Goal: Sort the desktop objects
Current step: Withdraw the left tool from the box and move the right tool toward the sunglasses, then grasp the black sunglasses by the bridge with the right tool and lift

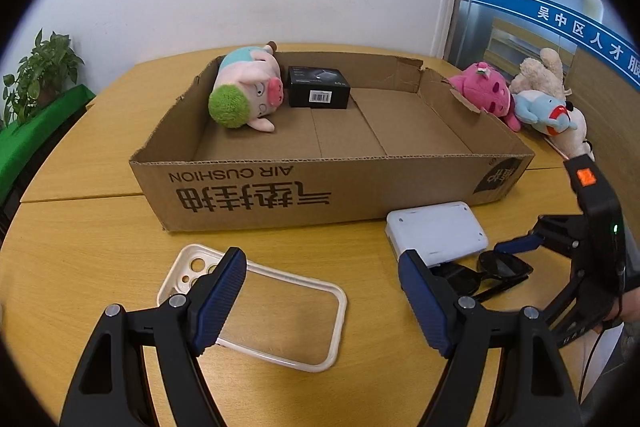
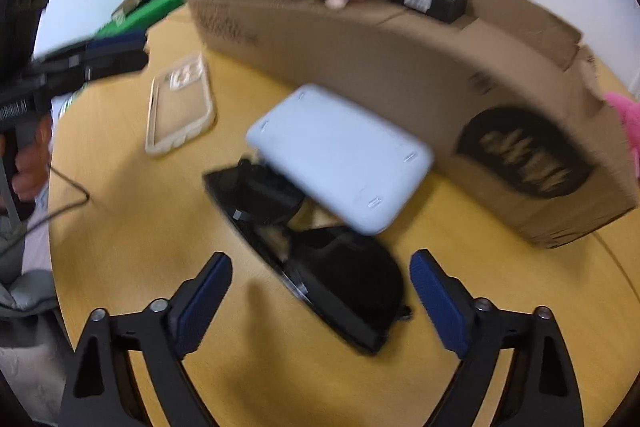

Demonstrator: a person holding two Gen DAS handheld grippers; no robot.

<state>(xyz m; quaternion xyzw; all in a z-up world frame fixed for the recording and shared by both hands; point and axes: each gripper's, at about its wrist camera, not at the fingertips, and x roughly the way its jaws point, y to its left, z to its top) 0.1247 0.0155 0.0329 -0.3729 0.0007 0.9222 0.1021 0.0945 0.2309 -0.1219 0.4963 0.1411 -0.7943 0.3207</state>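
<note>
Left gripper (image 1: 322, 303): tilted down over the table, jaws wide with nothing between the pads; the left blue ribbed pad overlaps the phone case in its own view.
Right gripper (image 2: 320, 301): pitched steeply down, jaws spread wide around the sunglasses without pressing on them; the view is blurred.
Table (image 1: 80, 267): yellow wood-grain top, rounded edge, a seam running across it.
Cardboard box (image 1: 320, 187): shallow corrugated tray, torn rim at the far right corner, printed "AIR CUSHION" upside down.
Pig plush (image 1: 248, 87): fuzzy pink body with a green tuft, lying in the box's far left corner.
Black carton (image 1: 319, 87): small, matt, barcode label, just beside the pig plush inside the box.
White device (image 1: 436, 231): smooth rounded plastic slab near the box's front wall, resting partly on the sunglasses.
Phone case (image 1: 280, 319): clear back, cream rim, flat on the table.
Sunglasses (image 2: 344, 279): glossy black, folded.
Plush toys (image 1: 520, 95): pink, beige and blue, heaped outside the box's right end.
Room: white wall, potted plant (image 1: 40, 67) on a green cloth.
</note>
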